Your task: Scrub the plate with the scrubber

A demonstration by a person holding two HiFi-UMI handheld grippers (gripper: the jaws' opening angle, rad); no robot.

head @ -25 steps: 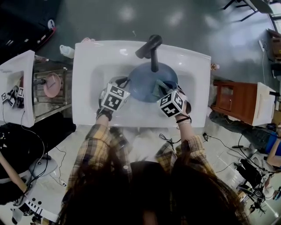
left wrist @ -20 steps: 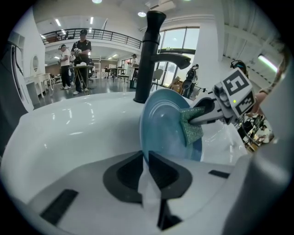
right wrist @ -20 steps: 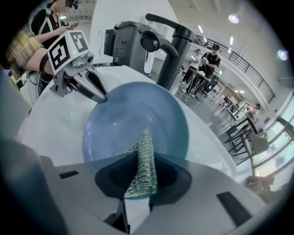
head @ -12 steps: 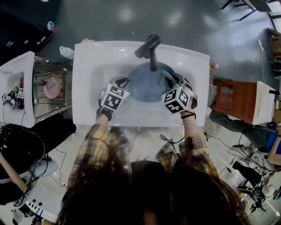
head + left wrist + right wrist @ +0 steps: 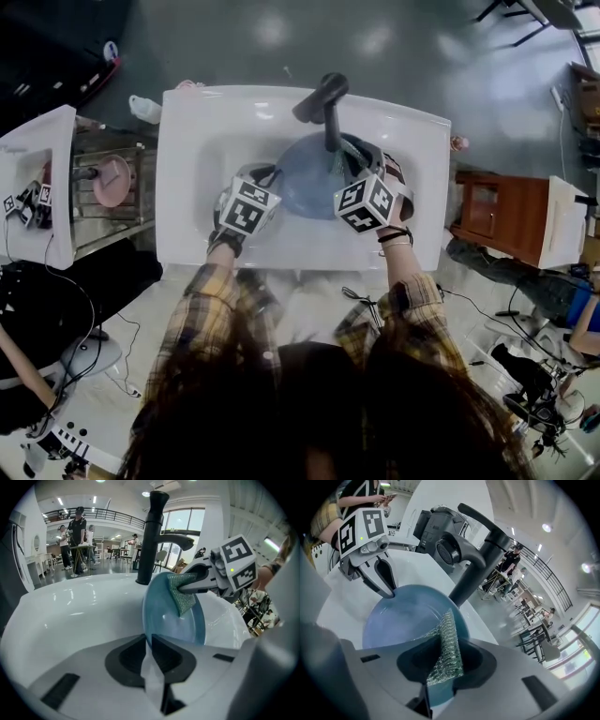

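A blue plate (image 5: 305,178) stands tilted in the white sink (image 5: 202,141), under the black faucet (image 5: 323,103). My left gripper (image 5: 267,183) is shut on the plate's left rim (image 5: 146,625); the rim runs between its jaws. My right gripper (image 5: 361,164) is shut on a green mesh scrubber (image 5: 445,651) and holds it against the plate's (image 5: 403,616) right side. In the left gripper view the scrubber (image 5: 183,595) lies on the plate's upper face. The left gripper (image 5: 389,590) shows at the plate's far rim in the right gripper view.
The faucet's stem (image 5: 149,541) rises just behind the plate, close to the right gripper. A metal rack with a pink plate (image 5: 111,181) stands left of the sink. A wooden stool (image 5: 487,211) stands to the right. People stand at tables in the background.
My right gripper has moved with the scrubber from the plate's lower right up to its right rim, then inward toward the faucet. The left gripper and plate have stayed put.
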